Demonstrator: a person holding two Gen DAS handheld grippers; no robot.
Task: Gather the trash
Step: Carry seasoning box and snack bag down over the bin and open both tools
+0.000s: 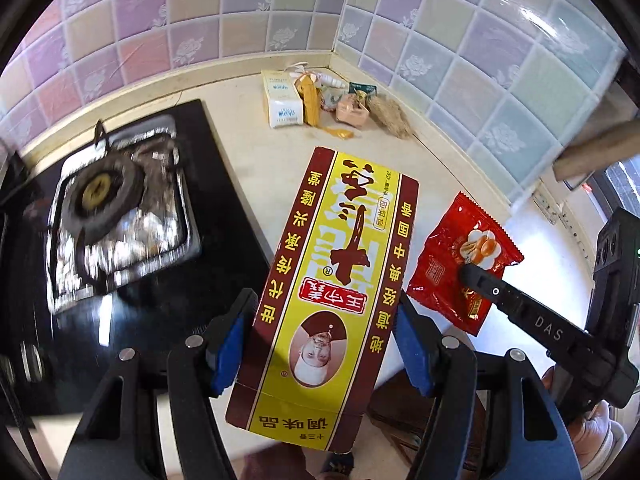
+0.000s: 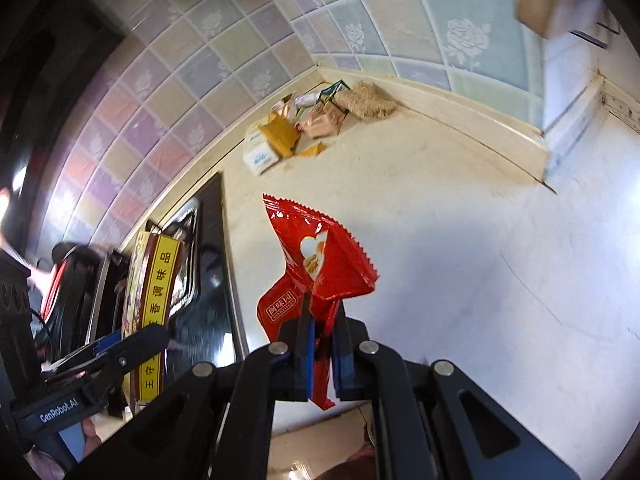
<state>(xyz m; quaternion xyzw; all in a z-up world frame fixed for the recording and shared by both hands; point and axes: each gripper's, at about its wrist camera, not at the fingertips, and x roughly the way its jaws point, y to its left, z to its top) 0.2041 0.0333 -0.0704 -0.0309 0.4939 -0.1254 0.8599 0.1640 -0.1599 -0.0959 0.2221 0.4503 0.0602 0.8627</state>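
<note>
Left gripper [image 1: 322, 336] clamps a flattened yellow-and-maroon seasoning box [image 1: 326, 292] across its width, blue pads [image 1: 226, 350] pressing both long edges; jaws stand about half apart, set by the box's width. The box is lifted clear of the counter and runs lengthwise away from the camera, printed face up, over the seam between hob and counter.

Right gripper [image 2: 322, 340] is nearly closed, its blue pads [image 2: 306, 344] pinching the lower part of a red snack wrapper [image 2: 316, 264]. The wrapper stands up from the jaws, crumpled, serrated top edge uppermost, held off the counter. In the left wrist view the same wrapper sits just to the right of the box, with one black finger of the right gripper lying across it. In the right wrist view the box shows edge-on at far left, in the left gripper.

Below both: pale stone counter [image 2: 460, 248], bare under the wrapper. To the left a black glass hob [image 1: 132, 320], its burner [image 1: 102, 196] ringed with foil, blurred.

Far back, in the corner where the two pastel tiled walls [image 1: 248, 12] meet, a heap of more trash [image 1: 320, 100] lies on the counter: a white carton, a yellow wrapper, a pink packet, a dark green packet and a tan fibrous clump, touching one another. A small yellow scrap [image 1: 340, 133] lies just in front of the heap.
</note>
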